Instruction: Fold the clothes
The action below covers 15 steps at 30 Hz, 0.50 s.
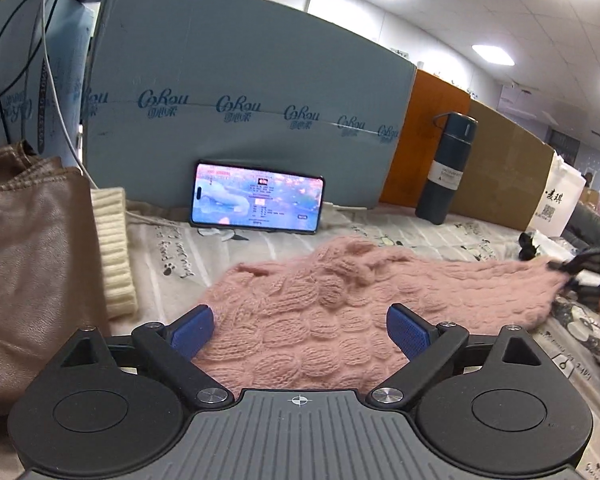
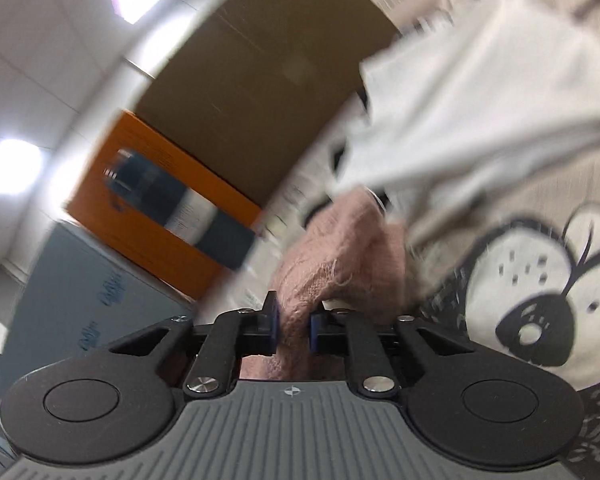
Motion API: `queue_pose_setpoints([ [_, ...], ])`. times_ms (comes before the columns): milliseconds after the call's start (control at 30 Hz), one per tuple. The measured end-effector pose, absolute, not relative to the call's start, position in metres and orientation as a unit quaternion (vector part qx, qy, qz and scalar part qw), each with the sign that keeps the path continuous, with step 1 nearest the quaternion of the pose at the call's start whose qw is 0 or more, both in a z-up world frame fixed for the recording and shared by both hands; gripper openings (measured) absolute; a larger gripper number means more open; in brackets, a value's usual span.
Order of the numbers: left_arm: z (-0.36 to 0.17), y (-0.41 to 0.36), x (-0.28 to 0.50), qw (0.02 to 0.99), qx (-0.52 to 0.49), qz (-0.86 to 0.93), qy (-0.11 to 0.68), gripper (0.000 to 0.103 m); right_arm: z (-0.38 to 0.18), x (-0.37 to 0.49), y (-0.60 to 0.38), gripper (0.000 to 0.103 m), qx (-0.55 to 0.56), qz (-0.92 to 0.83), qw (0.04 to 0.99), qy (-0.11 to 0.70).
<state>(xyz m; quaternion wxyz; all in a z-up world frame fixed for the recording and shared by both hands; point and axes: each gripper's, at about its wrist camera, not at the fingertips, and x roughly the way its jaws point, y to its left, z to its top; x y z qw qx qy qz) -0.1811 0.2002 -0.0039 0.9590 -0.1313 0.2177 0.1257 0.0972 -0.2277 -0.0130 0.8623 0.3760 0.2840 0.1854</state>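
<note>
Jaws on my right gripper [image 2: 294, 326] clamped on bunched end of pink knit sweater [image 1: 320, 312]; left gripper [image 1: 299, 332] jaws wide apart, nothing pinched, sweater lying between them on printed bedsheet [image 1: 180, 256]. I judge knit soft, light, stretchy, limp: best taken at edge or hem. Left gripper tilts slightly down over sweater; right view tilted, so wrist looks rolled.

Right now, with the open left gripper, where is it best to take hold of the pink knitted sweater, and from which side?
Probably the near hem of the pink knitted sweater, coming low from the front. That edge lies flat on the printed bedsheet between the pads of the open left gripper. The right gripper already pinches the far end, so this opposite edge suits.
</note>
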Motion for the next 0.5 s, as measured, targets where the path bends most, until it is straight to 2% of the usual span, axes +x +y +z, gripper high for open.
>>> queue_pose_setpoints([
  [133, -0.003, 0.199, -0.183, 0.960, -0.119, 0.133, 0.214, 0.096, 0.015, 0.083, -0.234, 0.011, 0.351, 0.176, 0.891, 0.227],
  [300, -0.007, 0.198, -0.179, 0.954, -0.089, 0.174, 0.226, 0.096, 0.022, 0.078, -0.208, 0.012, 0.248, 0.182, 0.928, 0.211],
  [500, -0.008, 0.204, -0.182, 0.955, -0.107, 0.166, 0.219, 0.095, 0.025, 0.049, -0.154, 0.012, 0.151, 0.286, 0.928, 0.185],
])
